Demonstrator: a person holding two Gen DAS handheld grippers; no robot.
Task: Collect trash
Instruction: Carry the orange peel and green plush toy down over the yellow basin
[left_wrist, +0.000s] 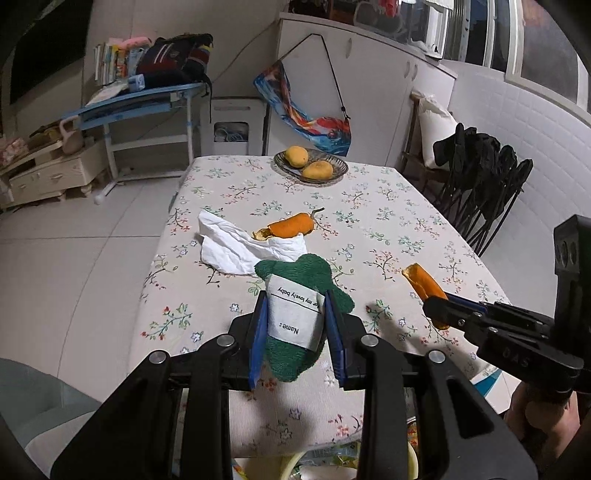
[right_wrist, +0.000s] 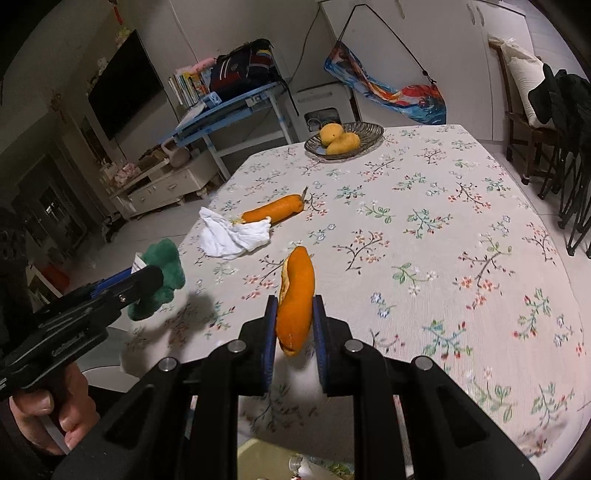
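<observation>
L gripper (left_wrist: 295, 332) clamps green cloth (left_wrist: 291, 354) (tag "Name:"), R gripper (right_wrist: 295, 321) pinches peel (right_wrist: 295, 295)

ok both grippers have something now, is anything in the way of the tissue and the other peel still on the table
Nothing visible blocks them from above. The white tissue overlaps one end of the orange peel on the table, so the two touch. The nearest other thing, the fruit bowl, sits apart at the far edge.
</observation>
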